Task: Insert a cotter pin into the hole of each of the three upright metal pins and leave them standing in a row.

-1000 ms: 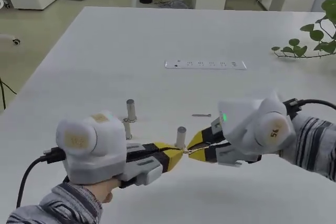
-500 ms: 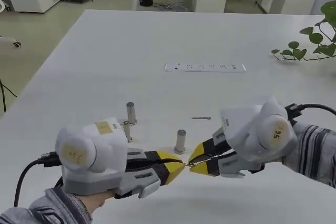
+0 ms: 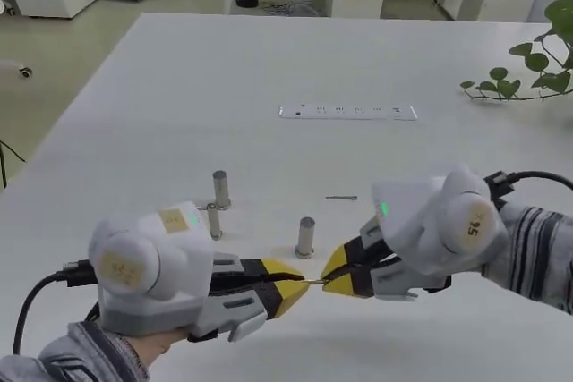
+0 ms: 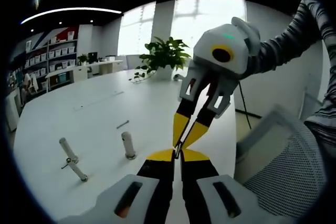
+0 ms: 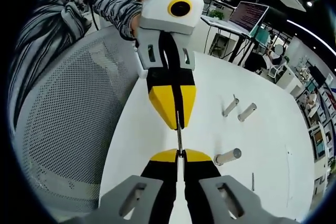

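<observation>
Left hand-held gripper [image 3: 300, 283], lower left of the head view: jaws pressed together, yellow tips pinching one end of a thin cotter pin [image 3: 315, 282]. Right hand-held gripper [image 3: 334, 276], lower right of centre, meets it tip to tip. Its jaws taper in a narrow V and close on the other end of the same pin. The pin lies roughly level between the two tips, held off the white surface [image 3: 269, 60]. In the right gripper view it reads as a fine dark line running from that gripper's own jaws at bottom centre up into the yellow tips of the other.

Just above the tips in the head view stands the nearest metal pin [image 3: 306, 236], upright and apart from both grippers. Left of it is the middle metal pin [image 3: 214, 221], with a thin cross-piece sticking out near its top. Whether that piece passes through a hole cannot be told. Just above that one stands the far metal pin [image 3: 220, 189], also upright.

A loose cotter pin [image 3: 341, 197] lies flat on the surface, up and right of the nearest metal pin.

Further up the frame, a white power strip [image 3: 347, 112] lies at centre. A leafy plant [image 3: 537, 69] hangs in at the upper right edge. A striped sleeve [image 3: 533, 248] shows behind the right hand-held gripper. A mesh chair [image 5: 63, 129] takes up the left of the right gripper view.
</observation>
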